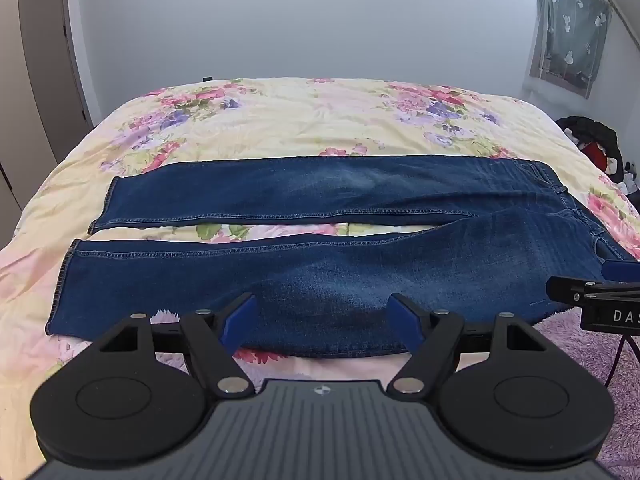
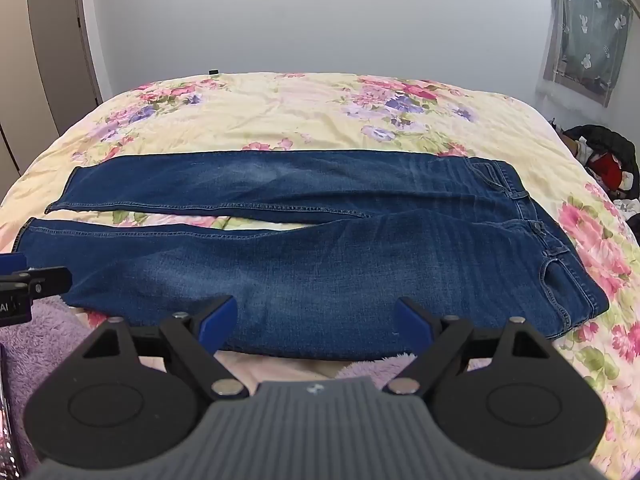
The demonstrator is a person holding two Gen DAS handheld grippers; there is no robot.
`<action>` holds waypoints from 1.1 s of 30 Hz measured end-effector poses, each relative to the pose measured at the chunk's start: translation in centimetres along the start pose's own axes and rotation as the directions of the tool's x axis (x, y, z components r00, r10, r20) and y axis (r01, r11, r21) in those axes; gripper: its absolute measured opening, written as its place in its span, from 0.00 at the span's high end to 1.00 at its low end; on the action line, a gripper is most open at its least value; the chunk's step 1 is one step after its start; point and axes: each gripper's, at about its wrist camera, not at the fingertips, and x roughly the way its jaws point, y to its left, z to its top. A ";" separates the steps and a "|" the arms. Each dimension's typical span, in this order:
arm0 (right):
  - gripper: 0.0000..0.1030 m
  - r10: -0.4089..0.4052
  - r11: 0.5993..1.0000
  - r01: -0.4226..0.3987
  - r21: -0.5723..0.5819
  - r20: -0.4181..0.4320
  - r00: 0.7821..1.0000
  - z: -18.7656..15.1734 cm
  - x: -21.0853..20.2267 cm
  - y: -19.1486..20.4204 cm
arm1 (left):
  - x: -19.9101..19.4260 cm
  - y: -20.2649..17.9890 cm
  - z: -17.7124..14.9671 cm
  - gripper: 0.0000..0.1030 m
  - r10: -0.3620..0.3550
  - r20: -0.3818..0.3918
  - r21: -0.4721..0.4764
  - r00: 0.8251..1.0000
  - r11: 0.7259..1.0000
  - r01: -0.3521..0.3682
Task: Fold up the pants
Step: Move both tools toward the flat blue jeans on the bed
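Blue jeans lie flat across the floral bedspread, hems left, waistband right. The left gripper hovers at their near edge, spread wide and empty. The right gripper, lettered "DA", likewise gapes, grasping nothing.

Floral quilt; window curtain — wardrobe opposite.
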 end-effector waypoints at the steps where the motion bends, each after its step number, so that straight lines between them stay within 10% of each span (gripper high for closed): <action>1: 0.20 0.001 1.000 -0.001 0.000 -0.002 1.000 0.0 0.0 0.0 | 0.0 0.0 0.0 0.15 0.001 0.001 0.000 1.000 1.000 -0.001; 33: 0.20 -0.018 0.997 0.021 0.077 -0.037 0.999 0.4 0.6 -1.5 | 0.1 -0.7 1.2 0.15 0.004 0.031 -0.019 1.000 1.000 -0.003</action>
